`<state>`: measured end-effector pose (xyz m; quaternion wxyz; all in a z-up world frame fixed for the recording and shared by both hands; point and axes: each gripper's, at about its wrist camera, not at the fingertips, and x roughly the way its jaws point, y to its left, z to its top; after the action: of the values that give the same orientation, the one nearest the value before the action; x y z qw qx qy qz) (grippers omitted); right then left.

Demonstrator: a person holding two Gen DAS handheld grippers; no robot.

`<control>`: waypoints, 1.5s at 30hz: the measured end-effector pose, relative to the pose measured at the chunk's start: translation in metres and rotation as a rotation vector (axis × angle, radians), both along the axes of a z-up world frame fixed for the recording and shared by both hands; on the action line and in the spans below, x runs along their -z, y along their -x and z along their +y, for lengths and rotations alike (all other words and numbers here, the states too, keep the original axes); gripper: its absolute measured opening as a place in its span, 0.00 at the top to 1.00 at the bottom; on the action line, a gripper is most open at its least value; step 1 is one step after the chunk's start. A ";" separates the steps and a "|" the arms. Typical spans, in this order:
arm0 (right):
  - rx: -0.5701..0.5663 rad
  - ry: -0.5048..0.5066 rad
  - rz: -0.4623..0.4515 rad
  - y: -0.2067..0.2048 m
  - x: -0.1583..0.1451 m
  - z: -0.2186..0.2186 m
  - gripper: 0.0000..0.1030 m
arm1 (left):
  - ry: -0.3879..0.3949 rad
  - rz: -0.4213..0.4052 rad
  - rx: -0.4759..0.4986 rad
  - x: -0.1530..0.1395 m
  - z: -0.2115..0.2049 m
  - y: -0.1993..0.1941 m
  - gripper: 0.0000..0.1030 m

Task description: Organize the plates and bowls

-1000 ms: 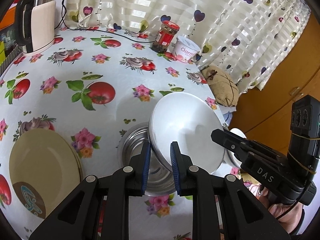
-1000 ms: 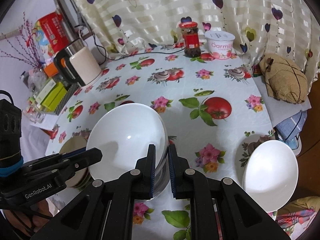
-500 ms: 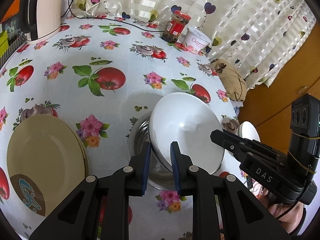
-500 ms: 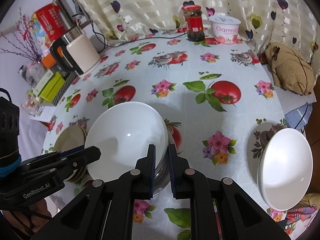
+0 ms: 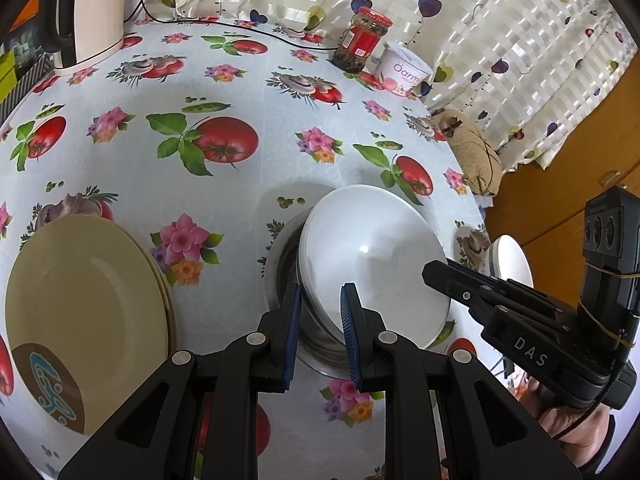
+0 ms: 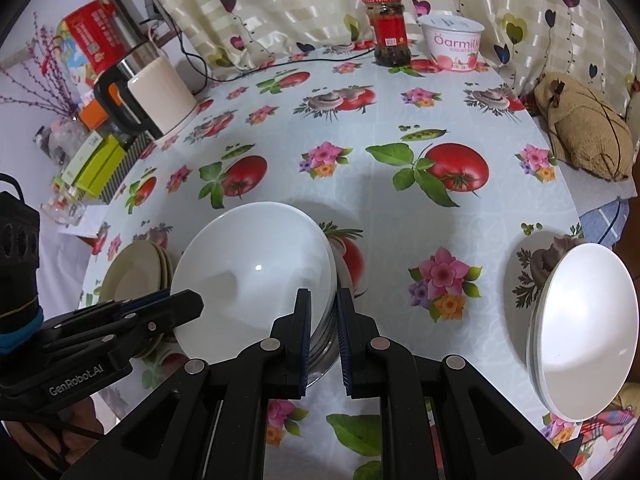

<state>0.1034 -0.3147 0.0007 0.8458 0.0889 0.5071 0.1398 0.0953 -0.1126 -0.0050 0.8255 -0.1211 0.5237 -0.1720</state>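
As the white bowl (image 5: 372, 256) was clamped at opposite rim edges by the left gripper (image 5: 318, 318) and right gripper (image 6: 323, 320) above the steel bowl (image 5: 286, 276), uneven release could tip it onto the bench (image 5: 240, 92).

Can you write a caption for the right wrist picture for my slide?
Both grippers, right and left, pinch opposite rims of white bowls over a steel bowl.
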 end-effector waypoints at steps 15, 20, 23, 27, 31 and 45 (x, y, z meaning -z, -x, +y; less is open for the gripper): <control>-0.001 -0.003 0.002 0.000 0.000 0.002 0.85 | 0.001 -0.001 -0.002 0.001 0.000 0.000 0.79; -0.001 -0.010 0.004 0.001 -0.001 0.002 0.85 | 0.001 0.000 -0.003 0.001 0.001 0.000 0.79; -0.001 -0.010 0.001 0.001 -0.001 0.003 0.85 | 0.002 0.000 -0.006 0.000 0.003 -0.002 0.79; -0.002 -0.011 -0.005 0.001 -0.003 0.003 0.82 | 0.001 -0.008 -0.010 -0.001 0.004 -0.003 0.79; 0.000 -0.011 -0.008 0.002 -0.005 0.001 0.81 | -0.006 -0.015 -0.018 -0.001 0.005 -0.002 0.79; -0.005 -0.001 -0.035 0.008 -0.016 0.000 0.76 | -0.016 -0.054 -0.025 -0.010 0.005 0.001 0.79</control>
<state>0.0957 -0.3147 0.0164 0.8542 0.0855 0.4924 0.1436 0.0939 -0.1071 0.0046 0.8423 -0.1164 0.5011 -0.1605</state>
